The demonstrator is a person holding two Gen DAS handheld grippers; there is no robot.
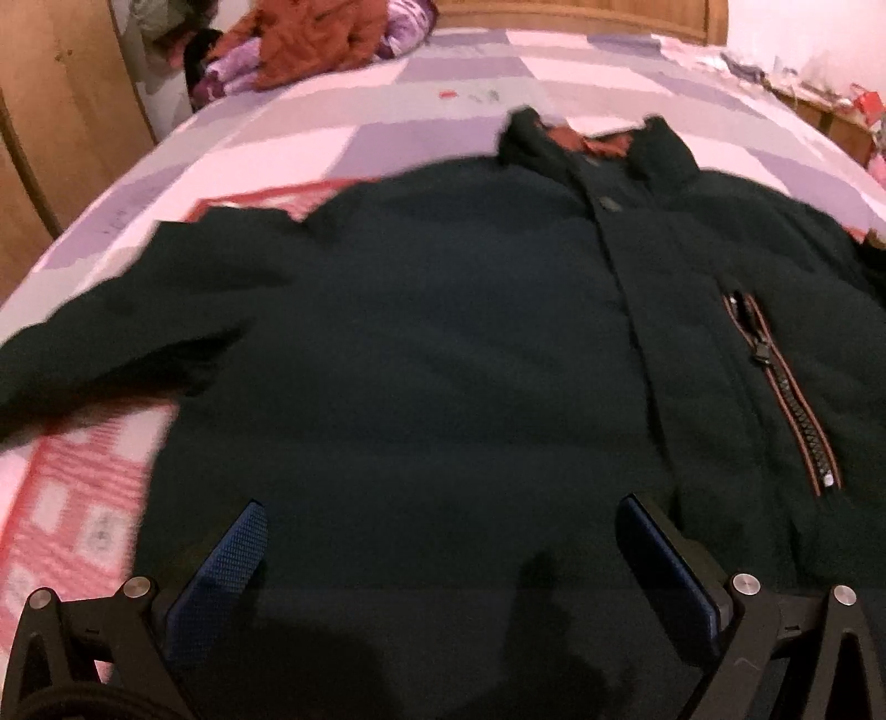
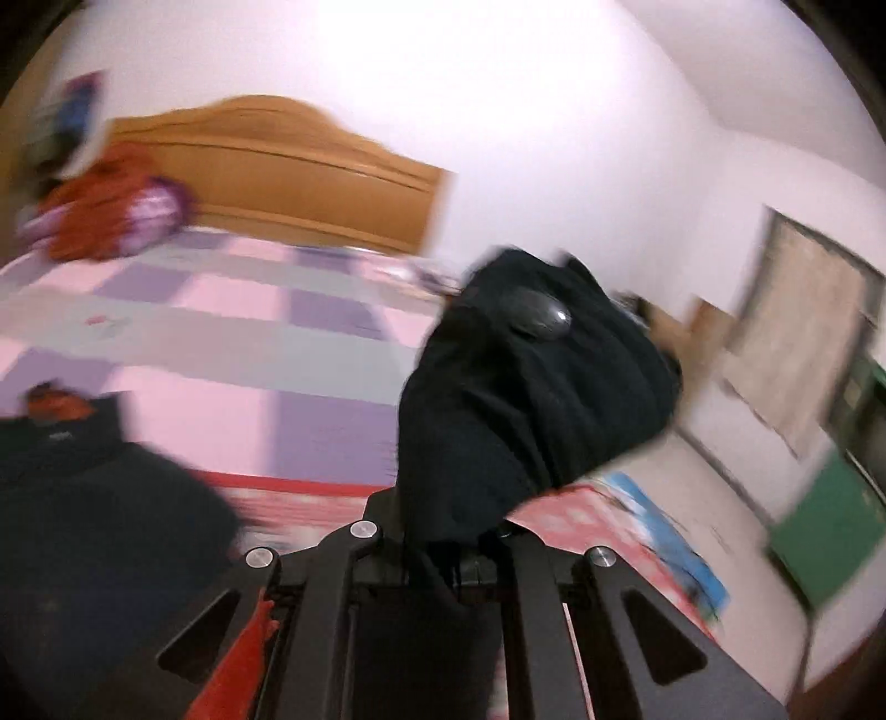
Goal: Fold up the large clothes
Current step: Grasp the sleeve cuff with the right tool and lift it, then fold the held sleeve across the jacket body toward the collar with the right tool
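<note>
A large dark green jacket (image 1: pixel 443 343) lies front-up on the bed, collar away from me, with a rust lining at the collar (image 1: pixel 587 141) and a zipped pocket (image 1: pixel 786 399) on the right. One sleeve (image 1: pixel 127 332) stretches out left. My left gripper (image 1: pixel 443 531) is open and hovers over the jacket's lower hem, blue pads wide apart. My right gripper (image 2: pixel 443 531) is shut on the jacket's other sleeve (image 2: pixel 531 387) and holds it lifted above the bed. The jacket's body and collar (image 2: pixel 72 443) lie at the left in the right wrist view.
The bed (image 1: pixel 387 99) has a pink, lilac and grey checked cover with red-patterned bedding (image 1: pixel 83 498) underneath. A rust garment and purple bundle (image 1: pixel 310 44) lie near the wooden headboard (image 2: pixel 288 166). A wardrobe (image 1: pixel 50 111) stands left, a cluttered nightstand (image 1: pixel 830 111) right.
</note>
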